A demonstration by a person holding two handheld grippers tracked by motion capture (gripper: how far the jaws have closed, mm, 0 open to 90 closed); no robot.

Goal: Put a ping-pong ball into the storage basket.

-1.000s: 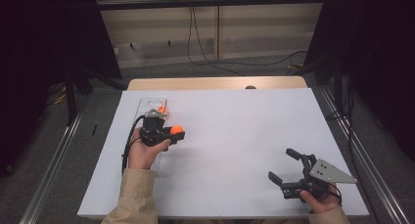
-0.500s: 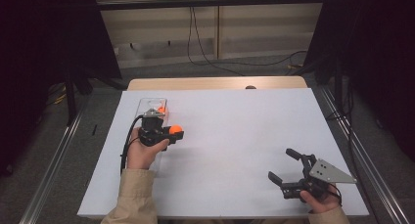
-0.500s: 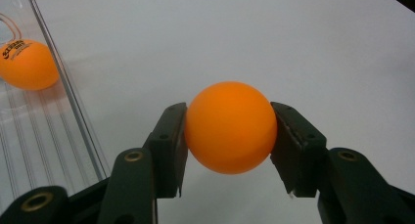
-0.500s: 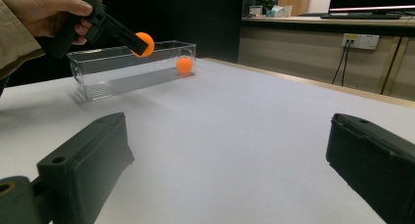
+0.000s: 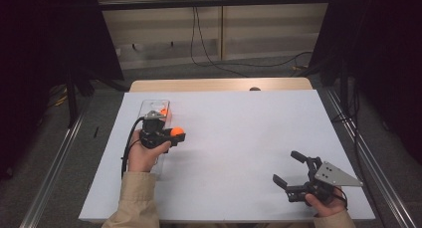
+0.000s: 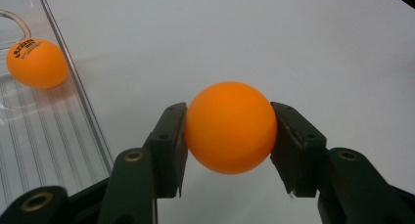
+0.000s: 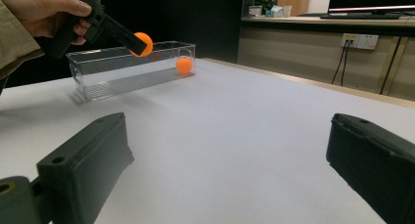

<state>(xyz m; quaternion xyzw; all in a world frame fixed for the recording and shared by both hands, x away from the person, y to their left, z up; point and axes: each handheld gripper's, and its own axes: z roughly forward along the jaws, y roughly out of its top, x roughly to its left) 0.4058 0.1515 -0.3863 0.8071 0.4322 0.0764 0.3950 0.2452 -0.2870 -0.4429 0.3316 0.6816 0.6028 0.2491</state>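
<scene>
My left gripper (image 5: 175,134) is shut on an orange ball (image 5: 177,131), which shows large between the two black jaws in the left gripper view (image 6: 230,127). It hangs above the white table just right of a clear plastic box (image 5: 149,108). A second orange ball (image 5: 163,111) lies inside that box (image 6: 44,131), seen at upper left as ball (image 6: 36,62). In the right gripper view the held ball (image 7: 143,43) hovers over the box (image 7: 132,67), with the other ball (image 7: 184,65) at its far end. My right gripper (image 5: 291,169) rests open at the table's front right, jaws wide and nothing between them.
The white table top (image 5: 239,138) stretches between the two hands. A wooden strip (image 5: 219,84) runs along the far edge. Cables hang on the back wall (image 5: 199,34). Metal rails (image 5: 54,158) flank the table on both sides.
</scene>
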